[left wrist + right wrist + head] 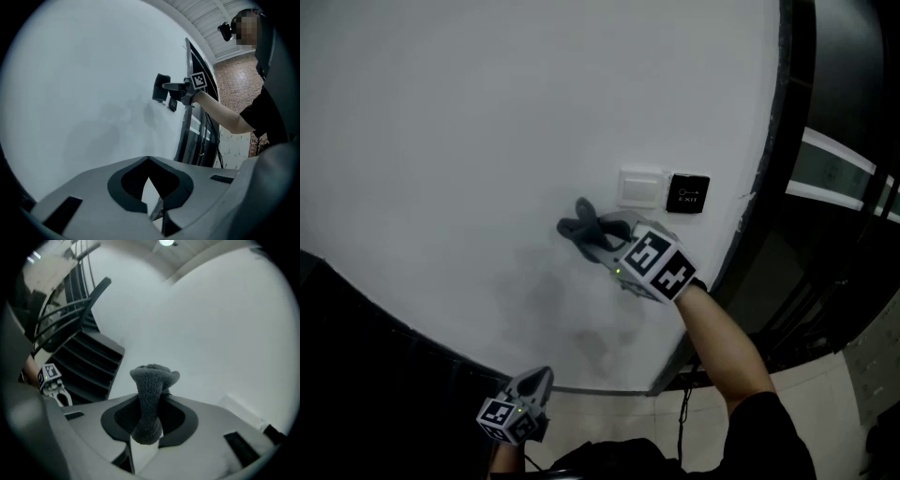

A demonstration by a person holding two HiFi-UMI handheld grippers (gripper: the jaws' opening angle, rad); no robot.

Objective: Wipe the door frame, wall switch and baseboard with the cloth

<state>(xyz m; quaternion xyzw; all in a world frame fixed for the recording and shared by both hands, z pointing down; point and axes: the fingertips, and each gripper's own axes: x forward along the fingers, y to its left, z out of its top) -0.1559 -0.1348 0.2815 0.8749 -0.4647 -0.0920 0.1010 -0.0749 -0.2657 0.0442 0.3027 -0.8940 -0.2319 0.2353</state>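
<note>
Right claw (600, 246) tight on grey cloth (584, 225) beside wall switch (639, 187) (left claw (542, 377) closed, empty).

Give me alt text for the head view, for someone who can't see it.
The right gripper holds a grey cloth by a white wall, just below-left of a wall switch and a black exit button. The left gripper hangs low, empty; a dark door frame runs down the right.

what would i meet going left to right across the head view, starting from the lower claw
left claw → grey cloth → white wall switch → black exit button → dark door frame
</note>
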